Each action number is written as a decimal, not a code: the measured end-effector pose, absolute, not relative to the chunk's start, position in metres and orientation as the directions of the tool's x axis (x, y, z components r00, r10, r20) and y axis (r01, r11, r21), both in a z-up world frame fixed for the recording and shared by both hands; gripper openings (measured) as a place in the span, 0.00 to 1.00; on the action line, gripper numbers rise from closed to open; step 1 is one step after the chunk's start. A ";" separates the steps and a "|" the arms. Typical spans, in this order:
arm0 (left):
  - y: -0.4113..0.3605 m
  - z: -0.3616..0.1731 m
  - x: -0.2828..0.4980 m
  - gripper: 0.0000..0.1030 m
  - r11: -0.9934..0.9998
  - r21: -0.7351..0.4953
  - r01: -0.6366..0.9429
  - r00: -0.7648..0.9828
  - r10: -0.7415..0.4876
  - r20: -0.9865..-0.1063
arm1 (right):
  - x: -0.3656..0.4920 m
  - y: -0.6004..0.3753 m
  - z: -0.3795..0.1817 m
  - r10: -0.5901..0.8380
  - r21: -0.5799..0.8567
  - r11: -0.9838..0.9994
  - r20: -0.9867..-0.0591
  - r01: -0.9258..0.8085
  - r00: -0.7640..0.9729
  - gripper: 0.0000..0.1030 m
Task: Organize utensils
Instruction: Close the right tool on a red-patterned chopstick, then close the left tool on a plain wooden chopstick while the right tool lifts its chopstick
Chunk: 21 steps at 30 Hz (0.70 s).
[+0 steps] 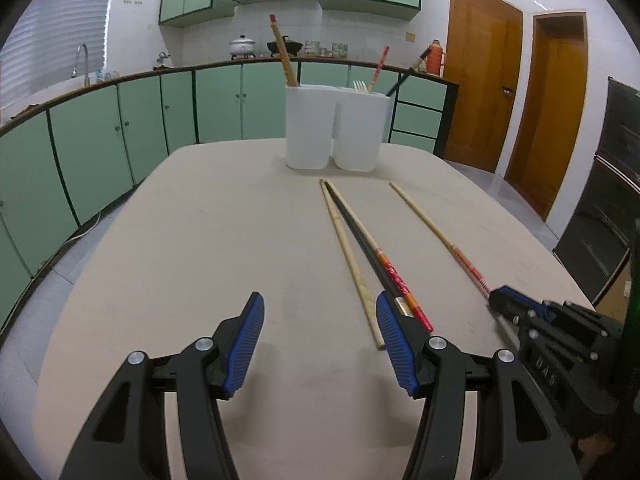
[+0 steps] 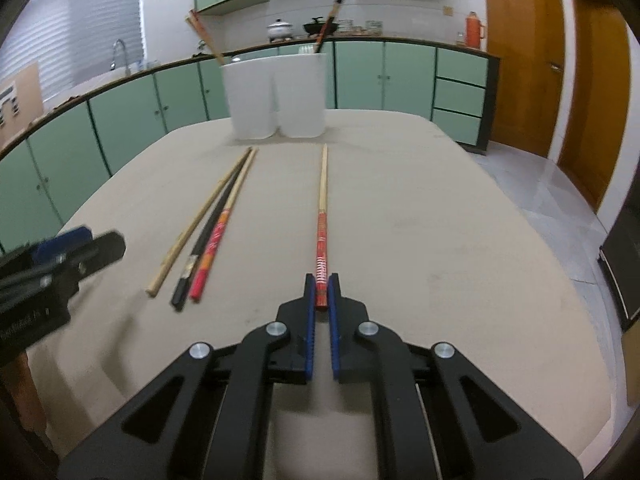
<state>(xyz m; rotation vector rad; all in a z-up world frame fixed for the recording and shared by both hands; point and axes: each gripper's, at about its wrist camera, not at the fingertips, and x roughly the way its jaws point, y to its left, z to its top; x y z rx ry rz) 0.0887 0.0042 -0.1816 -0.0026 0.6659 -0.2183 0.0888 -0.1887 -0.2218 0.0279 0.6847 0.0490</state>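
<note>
The beige rounded table (image 2: 440, 208) lay broad and bare on its right side and across its near left part, its far edge curving off toward green cabinets; two white plastic holder tubs (image 2: 276, 96) stood side by side near that far edge, chopsticks leaning out of them; three loose chopsticks (image 2: 208, 236), one plain bamboo, one black, one red-handled, lay bunched together left of centre, tips toward the tubs; the left gripper (image 1: 320, 340) hung about half open and empty just beside their handle ends; the right gripper (image 2: 322, 288) had clamped shut on the red patterned handle of a single bamboo chopstick (image 2: 322, 200), which lay apart from the bunch, pointing straight at the tubs.
</note>
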 end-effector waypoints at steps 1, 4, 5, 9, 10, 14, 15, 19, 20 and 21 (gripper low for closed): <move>0.002 -0.182 0.089 0.56 0.976 -0.076 0.202 0.760 -0.205 -0.616 | 0.089 -0.191 -0.221 0.053 0.046 0.998 -0.629 -0.030 0.776 0.05; -0.004 -0.186 0.090 0.56 0.975 -0.079 0.210 0.747 -0.212 -0.631 | 0.089 -0.194 -0.217 0.049 0.048 0.999 -0.619 -0.025 0.784 0.05; -0.005 -0.187 0.090 0.56 0.974 -0.079 0.211 0.743 -0.212 -0.635 | 0.089 -0.195 -0.216 0.050 0.048 0.999 -0.614 -0.026 0.787 0.05; -0.009 -0.193 0.093 0.56 0.975 -0.086 0.207 0.726 -0.211 -0.655 | 0.088 -0.197 -0.213 0.053 0.053 0.998 -0.608 -0.026 0.792 0.05; -0.010 -0.194 0.094 0.56 0.976 -0.085 0.202 0.722 -0.207 -0.660 | 0.088 -0.198 -0.213 0.054 0.054 0.998 -0.608 -0.026 0.792 0.05; -0.010 -0.200 0.099 0.56 0.979 -0.089 0.184 0.704 -0.194 -0.684 | 0.088 -0.200 -0.213 0.059 0.063 0.998 -0.609 -0.027 0.791 0.05; -0.010 -0.201 0.100 0.55 0.979 -0.088 0.181 0.701 -0.192 -0.687 | 0.087 -0.200 -0.213 0.060 0.064 0.998 -0.610 -0.026 0.790 0.05; -0.014 -0.203 0.101 0.55 0.982 -0.062 0.177 0.698 -0.170 -0.695 | 0.087 -0.201 -0.213 0.064 0.071 0.997 -0.614 -0.026 0.787 0.05; -0.014 -0.203 0.101 0.55 0.982 -0.061 0.178 0.698 -0.169 -0.696 | 0.087 -0.202 -0.213 0.064 0.071 0.997 -0.614 -0.026 0.787 0.05; -0.014 -0.203 0.101 0.54 0.982 -0.061 0.177 0.698 -0.169 -0.695 | 0.087 -0.202 -0.213 0.065 0.071 0.997 -0.613 -0.027 0.787 0.05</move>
